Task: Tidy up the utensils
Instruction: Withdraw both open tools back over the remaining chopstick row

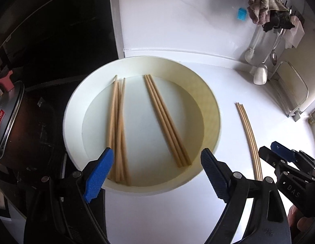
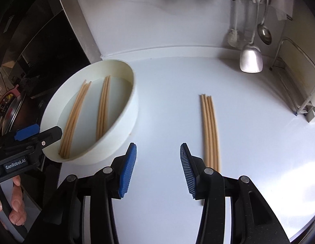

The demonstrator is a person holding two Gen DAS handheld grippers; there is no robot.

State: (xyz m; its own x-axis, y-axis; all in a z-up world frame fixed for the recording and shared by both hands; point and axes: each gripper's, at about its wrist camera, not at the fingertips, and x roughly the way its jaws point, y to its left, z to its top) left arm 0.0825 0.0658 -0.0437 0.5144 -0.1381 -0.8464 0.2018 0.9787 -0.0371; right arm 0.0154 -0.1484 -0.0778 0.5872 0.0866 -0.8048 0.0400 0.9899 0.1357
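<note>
Far left, a dark pot (image 1: 9, 122) with a metal lid sits on the black stove. Next to it, the round white bowl (image 1: 76, 109) stands on the white counter (image 2: 177, 81), with two bundles of wooden chopsticks lying inside: the left bundle (image 1: 116, 126) and the middle bundle (image 1: 167, 122). The left gripper (image 1: 157, 172) hangs over the bowl's near rim, fingers spread wide, nothing between them. Further right, a third bundle (image 2: 211, 132) lies flat on the counter, clear of the bowl. The right gripper (image 2: 158, 170) hovers just beside it, fingers parted, empty. Ladles (image 2: 250, 59) hang at far right.
</note>
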